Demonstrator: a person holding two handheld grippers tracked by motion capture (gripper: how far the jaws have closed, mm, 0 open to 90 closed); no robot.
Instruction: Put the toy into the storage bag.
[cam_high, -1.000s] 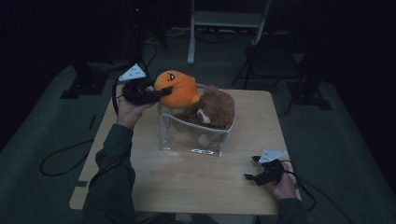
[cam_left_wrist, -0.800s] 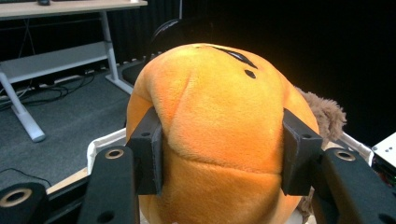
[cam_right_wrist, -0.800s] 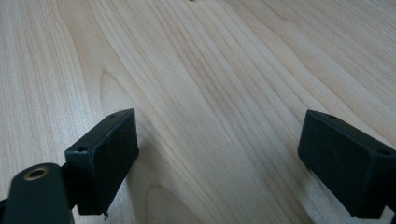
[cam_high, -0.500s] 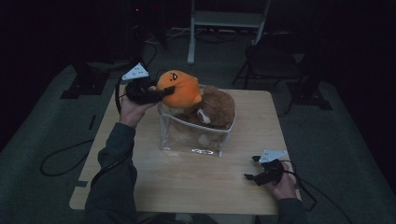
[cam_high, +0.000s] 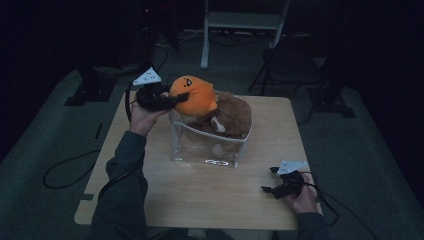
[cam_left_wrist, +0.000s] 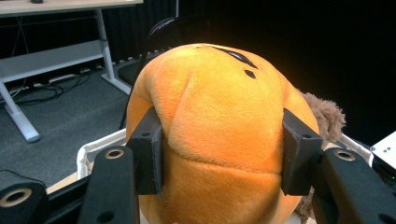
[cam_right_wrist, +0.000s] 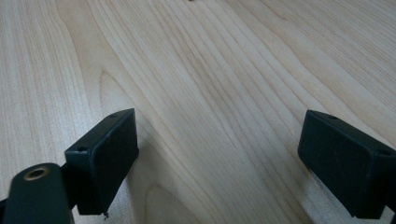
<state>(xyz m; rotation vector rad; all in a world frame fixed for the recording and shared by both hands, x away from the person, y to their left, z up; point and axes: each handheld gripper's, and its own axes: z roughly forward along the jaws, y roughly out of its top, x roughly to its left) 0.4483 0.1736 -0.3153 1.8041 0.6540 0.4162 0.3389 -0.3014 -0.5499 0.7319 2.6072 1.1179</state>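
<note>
We wear a dark grey-green top with long sleeves (cam_high: 124, 165) that reach down to our wrists. Our left gripper (cam_high: 172, 100) is black, with a light grey three-cornered plate (cam_high: 148, 77) on top that has tiny dark dots. A black cable (cam_high: 129, 100) loops from it. Our right gripper (cam_high: 268, 180) is black too, with the same kind of plate. Its fingers (cam_right_wrist: 105, 158) are flat black blocks with small screw holes, and there are brass rings in the arms behind them
</note>
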